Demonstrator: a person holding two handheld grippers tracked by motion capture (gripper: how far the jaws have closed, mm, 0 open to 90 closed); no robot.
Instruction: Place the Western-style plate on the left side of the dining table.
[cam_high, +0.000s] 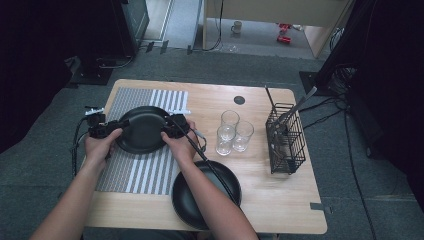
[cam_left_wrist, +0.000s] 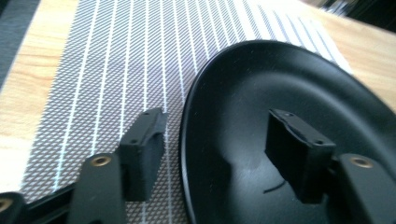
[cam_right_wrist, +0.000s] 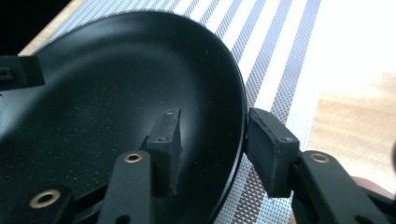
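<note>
A black plate (cam_high: 142, 130) lies on a grey-and-white striped placemat (cam_high: 135, 175) on the left half of the wooden table. My left gripper (cam_high: 112, 127) is at the plate's left rim and my right gripper (cam_high: 170, 129) at its right rim. In the left gripper view the plate (cam_left_wrist: 280, 84) has its rim between the left gripper's (cam_left_wrist: 219, 135) jaws, with gaps on both sides. In the right gripper view the right gripper (cam_right_wrist: 217, 135) straddles the plate's (cam_right_wrist: 116, 84) rim the same way: the outer pad sits close to the edge, the inner one stands off it. Both grippers are open.
A second black plate (cam_high: 182, 200) sits at the table's near edge, partly under the right forearm. Three clear glasses (cam_high: 230, 120) stand right of the placemat. A black wire basket (cam_high: 285, 142) with utensils is near the right edge.
</note>
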